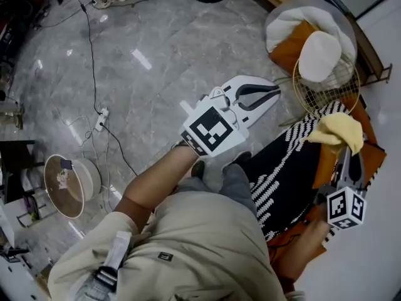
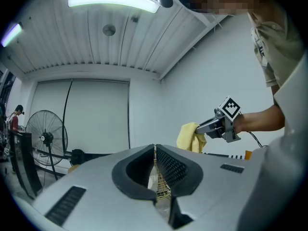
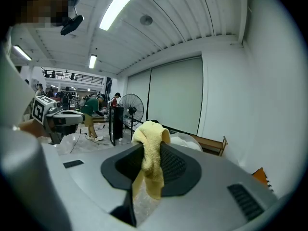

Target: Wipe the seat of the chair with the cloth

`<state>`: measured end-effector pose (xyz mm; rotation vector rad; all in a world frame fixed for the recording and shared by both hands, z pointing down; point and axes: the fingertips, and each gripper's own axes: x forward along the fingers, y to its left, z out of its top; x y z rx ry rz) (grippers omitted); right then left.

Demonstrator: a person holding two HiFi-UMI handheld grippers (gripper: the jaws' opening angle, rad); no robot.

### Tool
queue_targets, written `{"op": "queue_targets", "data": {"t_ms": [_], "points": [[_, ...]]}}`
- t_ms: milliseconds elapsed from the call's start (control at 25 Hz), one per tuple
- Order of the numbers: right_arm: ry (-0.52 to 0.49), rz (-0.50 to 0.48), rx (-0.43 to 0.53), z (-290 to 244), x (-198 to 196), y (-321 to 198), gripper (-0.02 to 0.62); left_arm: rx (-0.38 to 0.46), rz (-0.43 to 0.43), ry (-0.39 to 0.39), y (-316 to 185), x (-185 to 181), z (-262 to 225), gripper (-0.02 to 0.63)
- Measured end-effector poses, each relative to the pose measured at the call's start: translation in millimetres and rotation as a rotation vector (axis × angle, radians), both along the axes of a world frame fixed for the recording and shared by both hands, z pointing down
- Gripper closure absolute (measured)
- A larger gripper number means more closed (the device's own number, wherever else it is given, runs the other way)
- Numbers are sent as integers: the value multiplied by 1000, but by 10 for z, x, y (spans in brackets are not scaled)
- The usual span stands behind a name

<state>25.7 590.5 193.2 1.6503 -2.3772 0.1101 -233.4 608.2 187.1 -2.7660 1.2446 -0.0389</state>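
While tight on yellow cloth [image 1: 337, 130], right tool [image 1: 346, 150] above chair [image 1: 280, 171].

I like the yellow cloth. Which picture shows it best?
The right gripper view: the yellow cloth hangs close, pinched in the right claw. The head view shows it small; the left gripper view, far off.
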Motion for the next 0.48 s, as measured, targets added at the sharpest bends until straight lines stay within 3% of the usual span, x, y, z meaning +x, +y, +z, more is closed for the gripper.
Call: {"op": "queue_targets", "data": {"t_ms": [120,280,480], "points": [[-20,8,0,80,154,-324,495,-7,-5,-29,-277,90,39,575],[-29,-2,-10,99,353,-792,495,-48,-23,37,-655,262,-44,575],[-33,-22,-36,14,914,-1516,495,-122,-73,-43,-1305,763,-132,575]]}}
